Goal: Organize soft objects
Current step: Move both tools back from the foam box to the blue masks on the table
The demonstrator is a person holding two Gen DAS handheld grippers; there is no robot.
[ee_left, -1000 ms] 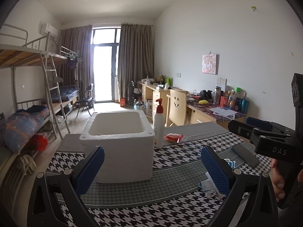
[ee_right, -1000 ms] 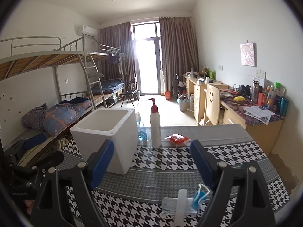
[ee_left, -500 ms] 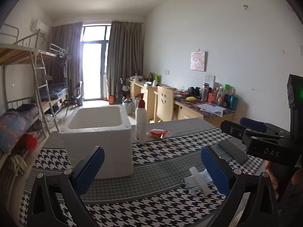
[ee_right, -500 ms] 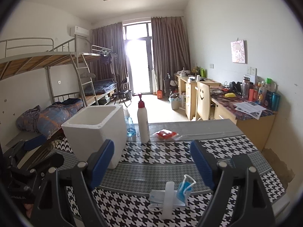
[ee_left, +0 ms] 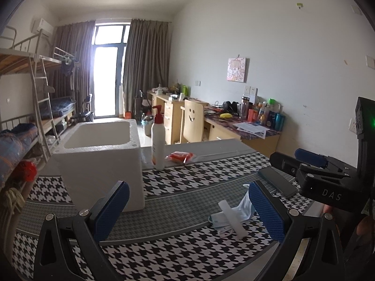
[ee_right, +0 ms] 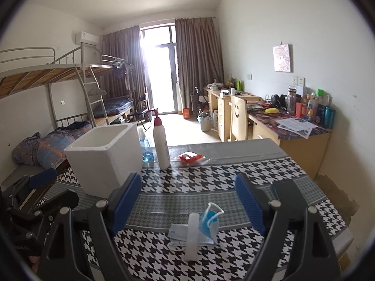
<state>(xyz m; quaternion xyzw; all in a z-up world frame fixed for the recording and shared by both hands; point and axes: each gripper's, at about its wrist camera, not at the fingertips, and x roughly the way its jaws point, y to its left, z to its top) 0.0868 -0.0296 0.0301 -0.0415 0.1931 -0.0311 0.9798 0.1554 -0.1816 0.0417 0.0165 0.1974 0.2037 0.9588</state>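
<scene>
Two grippers hover over a surface [ee_right: 269, 164] covered in black-and-white houndstooth cloth banded with finer grey weave. Largest on it is a white foam box [ee_left: 98, 161], thick-walled, square and open-topped, at the left. Beside the box stands a tall white pump bottle [ee_right: 161, 147] with a red dispenser head; just right of it lies a flat red packet [ee_right: 190, 158] in clear wrap. A dark slab-shaped phone [ee_left: 277, 182] lies at the right edge. Nearest, a crumpled pale-blue face mask [ee_right: 206, 224] with white ear loops lies on the cloth, a translucent white strip [ee_right: 192, 236] across it. Left gripper [ee_left: 187, 210] and right gripper [ee_right: 187, 201] both show blue ribbed fingers [ee_right: 126, 199] spread wide, holding nothing; the mask lies below the right gripper's gap.
</scene>
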